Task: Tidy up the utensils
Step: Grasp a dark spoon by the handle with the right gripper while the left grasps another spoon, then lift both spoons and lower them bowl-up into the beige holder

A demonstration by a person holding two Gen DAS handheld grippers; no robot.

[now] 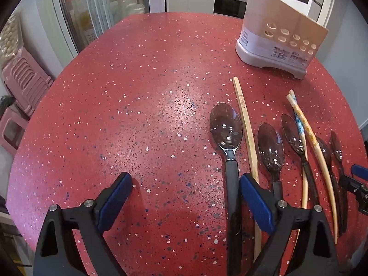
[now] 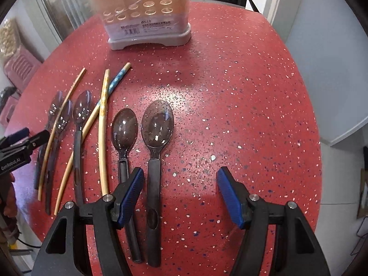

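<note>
Several dark translucent plastic spoons and several wooden chopsticks lie in a row on the red speckled table. In the left wrist view my left gripper (image 1: pixel 185 186) is open and empty, its right finger beside the handle of the leftmost spoon (image 1: pixel 226 127). In the right wrist view my right gripper (image 2: pixel 180 181) is open and empty above the handle of the rightmost spoon (image 2: pixel 157 124), with another spoon (image 2: pixel 124 131) just left of it. A beige perforated utensil holder (image 1: pixel 276 34) stands at the back; it also shows in the right wrist view (image 2: pixel 142 11).
The red table (image 1: pixel 138 92) is round, its edge curving close on both sides. Pink plastic stools (image 1: pixel 23 80) stand left of the table. Glass doors and an oven are behind it. A plain chopstick (image 1: pixel 247 124) lies between the spoons.
</note>
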